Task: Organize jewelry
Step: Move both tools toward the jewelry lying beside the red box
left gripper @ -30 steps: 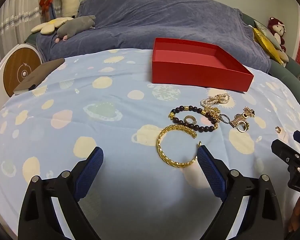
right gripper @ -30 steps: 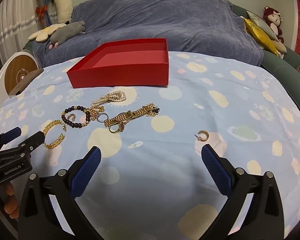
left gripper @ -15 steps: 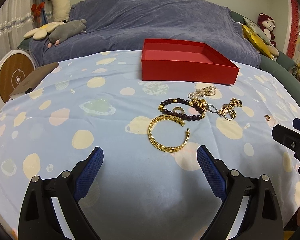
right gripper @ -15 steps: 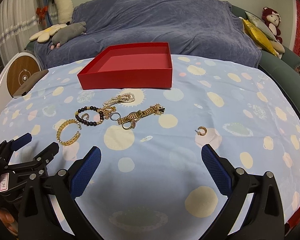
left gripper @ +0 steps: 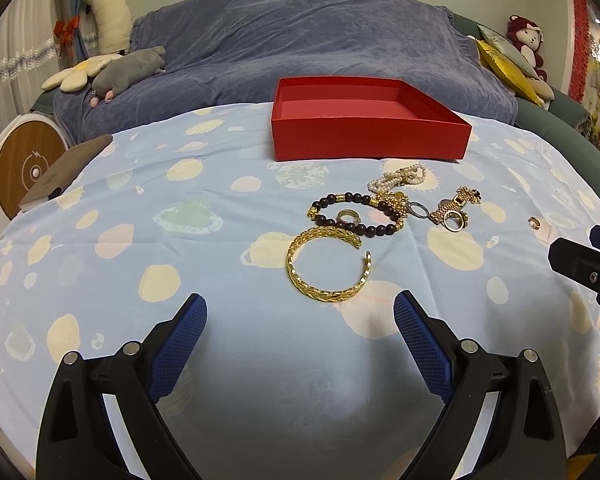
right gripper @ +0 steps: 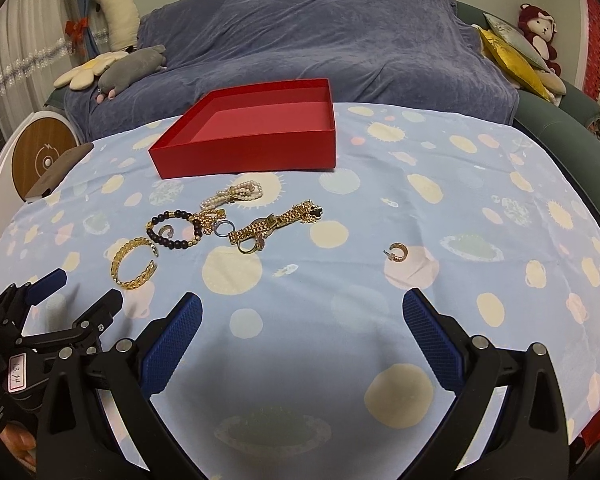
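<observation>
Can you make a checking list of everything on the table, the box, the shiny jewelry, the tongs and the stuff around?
Surface: blue spotted tablecloth.
Job's things: red box open, nothing seen inside; gold bangle, dark bead bracelet, pearl bracelet, gold chain bracelet and rings lie clustered on the cloth; hoop earring lies apart.
Clutter: brown notebook at the table edge.
Tongs: left tongs and right tongs open, holding nothing.
Cables: nothing seen.
Surroundings: covered sofa, plush toys.

- A small white sticker (right gripper: 15, 376) on the body of the left hand-held gripper (right gripper: 82, 290) carries handwritten digits that look like "13 14".
- The round wooden disc (left gripper: 27, 167) off to the left shows a lightning-bolt mark above its centre.
- Nothing else here can be read.
</observation>
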Motion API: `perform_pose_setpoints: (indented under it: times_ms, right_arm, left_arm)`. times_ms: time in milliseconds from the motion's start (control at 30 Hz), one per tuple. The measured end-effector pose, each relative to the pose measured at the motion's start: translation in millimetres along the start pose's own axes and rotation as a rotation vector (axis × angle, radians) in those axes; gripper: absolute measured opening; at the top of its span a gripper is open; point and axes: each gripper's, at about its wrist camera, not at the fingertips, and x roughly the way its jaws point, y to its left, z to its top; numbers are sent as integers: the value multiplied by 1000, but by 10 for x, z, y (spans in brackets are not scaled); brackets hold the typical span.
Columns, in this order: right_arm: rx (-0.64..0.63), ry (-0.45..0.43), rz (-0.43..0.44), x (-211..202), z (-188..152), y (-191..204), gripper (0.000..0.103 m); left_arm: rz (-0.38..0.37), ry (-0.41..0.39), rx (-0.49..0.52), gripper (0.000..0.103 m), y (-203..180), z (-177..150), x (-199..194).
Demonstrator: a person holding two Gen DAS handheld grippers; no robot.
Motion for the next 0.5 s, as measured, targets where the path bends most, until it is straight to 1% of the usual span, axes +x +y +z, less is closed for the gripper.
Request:
perform_pose_setpoints:
  times_ms: [167,500]
  right_arm:
    - [-4,-5,0,-12,-1,1,98]
    - [-16,-1,-3,-4,6,36,98]
  left_arm:
    - [-1,1,-12,92,11,7,1]
    - [12,-1,14,92,-20,13,12]
